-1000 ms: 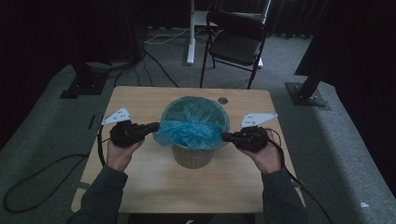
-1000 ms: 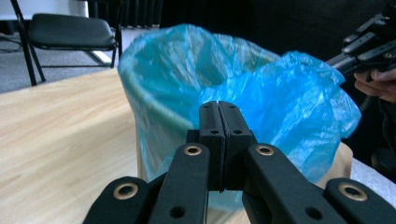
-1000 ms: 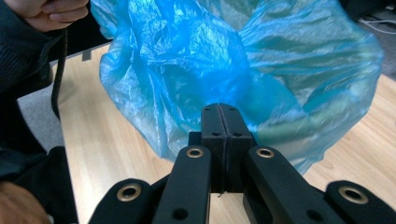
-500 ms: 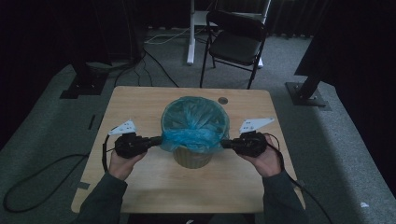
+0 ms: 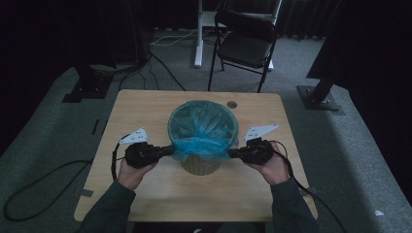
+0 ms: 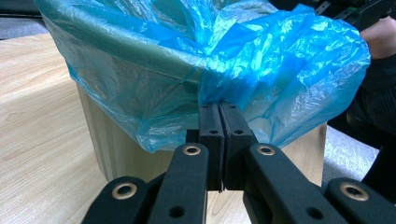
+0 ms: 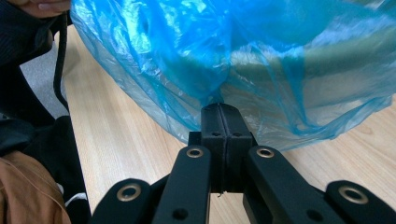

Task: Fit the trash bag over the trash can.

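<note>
The person's two hands are coming in from the near edge of the table (image 5: 145, 194), each one holding a gripper. The left gripper (image 5: 169, 149) is pinching the blue bag (image 5: 201, 128) at the bin's left side; in the left gripper view its jaws are pressing together on a gathered fold of the film (image 6: 219, 109). The right gripper (image 5: 232, 154) is doing the same on the opposite side, its jaws pressing flat on a tuck of plastic (image 7: 219, 109). Both grips are sitting below the rim, on the skirt of film hanging outside the bin (image 5: 200, 165).

The bin is standing upright in the middle of the table, between the two grippers. The bag is lying inside it and its mouth is folding over the rim all the way round, as far as the high view is showing. Judging from that, the lining is looking nearly finished: the bag is in and cuffed over the edge, and what is remaining is probably drawing the loose skirt down snug and letting go. The film is billowing and wrinkling at both sides, so it is not sitting tight yet.

Counting: two grippers, one bag, one bin, one table. Farther back, one folding chair (image 5: 245, 43) is standing on the grey floor beyond the table.
</note>
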{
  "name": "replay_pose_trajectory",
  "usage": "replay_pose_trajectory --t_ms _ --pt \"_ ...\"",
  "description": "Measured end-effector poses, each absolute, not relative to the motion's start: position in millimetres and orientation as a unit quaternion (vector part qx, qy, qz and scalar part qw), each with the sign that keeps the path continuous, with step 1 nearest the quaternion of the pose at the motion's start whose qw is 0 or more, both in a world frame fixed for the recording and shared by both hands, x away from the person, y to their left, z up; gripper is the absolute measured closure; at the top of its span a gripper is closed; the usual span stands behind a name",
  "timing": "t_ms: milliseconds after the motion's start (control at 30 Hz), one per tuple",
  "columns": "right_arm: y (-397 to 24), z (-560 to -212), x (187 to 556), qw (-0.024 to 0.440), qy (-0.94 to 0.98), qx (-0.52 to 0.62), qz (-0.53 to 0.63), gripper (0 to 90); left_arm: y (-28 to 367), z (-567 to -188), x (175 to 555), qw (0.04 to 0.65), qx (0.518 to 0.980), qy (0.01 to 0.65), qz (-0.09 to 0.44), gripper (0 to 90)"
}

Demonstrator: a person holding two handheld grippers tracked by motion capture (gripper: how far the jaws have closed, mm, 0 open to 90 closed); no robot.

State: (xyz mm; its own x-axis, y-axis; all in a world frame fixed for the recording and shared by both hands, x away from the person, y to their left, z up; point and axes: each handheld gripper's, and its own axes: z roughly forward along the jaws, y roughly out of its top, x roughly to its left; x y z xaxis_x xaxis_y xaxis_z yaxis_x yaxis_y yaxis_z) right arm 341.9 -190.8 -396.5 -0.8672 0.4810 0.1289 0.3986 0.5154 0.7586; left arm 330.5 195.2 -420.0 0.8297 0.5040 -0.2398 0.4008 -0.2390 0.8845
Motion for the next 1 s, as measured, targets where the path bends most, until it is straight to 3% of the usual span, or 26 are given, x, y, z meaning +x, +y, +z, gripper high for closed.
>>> replay_pose_trajectory --t_ms 233,433,667,767,900,1000 --pt "-205.3 -376.7 334.8 0.06 0.853 0.253 0.452 73.1 203.6 -407.9 328.7 0.553 0.776 0.296 0.064 65.6" --pt "-211.2 -363.6 333.7 0.06 0.839 0.247 0.481 62.2 208.7 -394.5 329.7 0.57 0.766 0.288 0.068 59.3" --pt "-202.6 -352.3 341.1 0.048 0.827 0.236 0.508 58.8 196.8 -382.6 337.7 0.57 0.773 0.272 0.055 55.6" --pt "-197.5 -351.5 346.6 0.039 0.825 0.239 0.511 61.2 188.7 -383.4 339.7 0.564 0.779 0.271 0.05 56.7" --pt "-193.3 -355.5 349.1 0.021 0.832 0.233 0.504 79.0 185.6 -383.9 334.9 0.563 0.784 0.257 0.051 76.8" --pt "-190.1 -357.5 343.2 0.013 0.841 0.217 0.495 84.3 187.1 -385.7 329.2 0.572 0.781 0.247 0.045 85.2"
